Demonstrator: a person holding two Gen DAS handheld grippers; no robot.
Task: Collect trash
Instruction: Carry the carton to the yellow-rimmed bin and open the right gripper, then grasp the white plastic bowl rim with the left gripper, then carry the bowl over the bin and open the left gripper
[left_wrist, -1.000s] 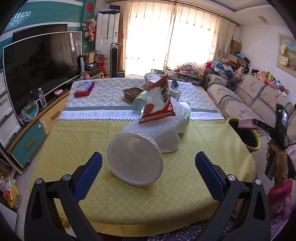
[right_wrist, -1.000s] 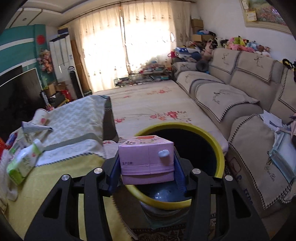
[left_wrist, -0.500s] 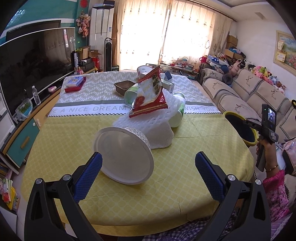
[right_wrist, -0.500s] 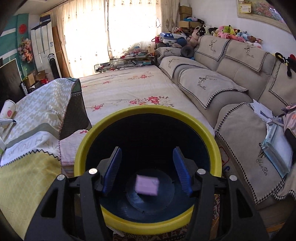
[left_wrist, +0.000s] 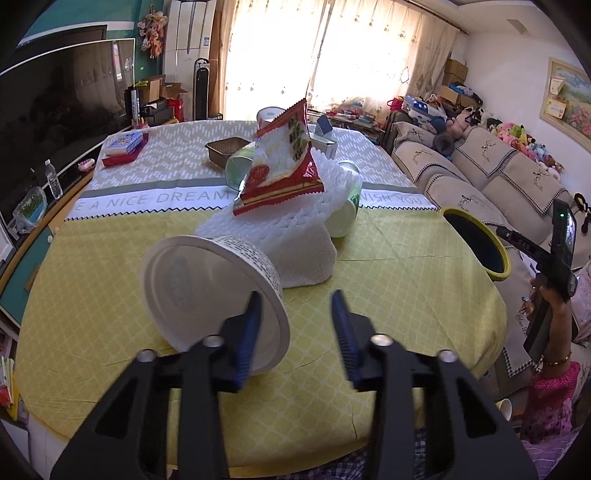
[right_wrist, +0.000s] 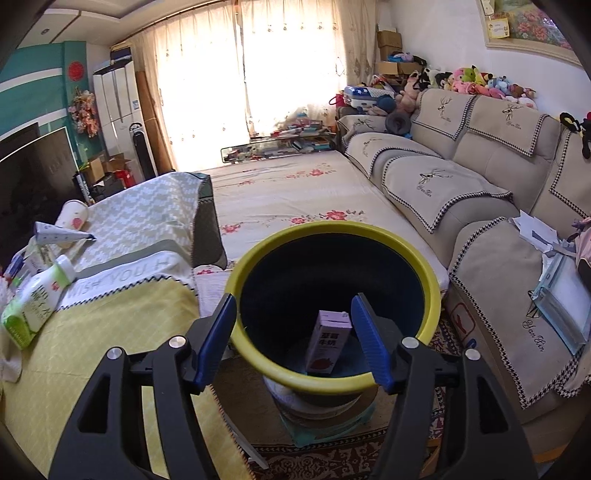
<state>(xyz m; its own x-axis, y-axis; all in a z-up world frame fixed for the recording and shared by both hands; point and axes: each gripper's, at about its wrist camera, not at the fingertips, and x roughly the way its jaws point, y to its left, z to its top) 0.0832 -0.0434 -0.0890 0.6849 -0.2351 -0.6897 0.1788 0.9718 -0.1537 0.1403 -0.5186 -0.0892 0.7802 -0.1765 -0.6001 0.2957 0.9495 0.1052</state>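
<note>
1 bin (right_wrist: 334, 236), 1 milk carton (right_wrist: 328, 341), 1 paper bowl (left_wrist: 210, 291)

Left wrist view looks forward and downward along its gripper, close over the round table with the yellow patterned cloth (left_wrist: 388, 280), facing the curtained window.

Right wrist view looks downward from close above the yellow-rimmed dark waste bin (right_wrist: 332, 236) beside the table, facing window and beige sofa (right_wrist: 480, 177).

Both views share bin (left_wrist: 476, 240), table edge (right_wrist: 110, 332), sofa (left_wrist: 498, 170) and window.
</note>
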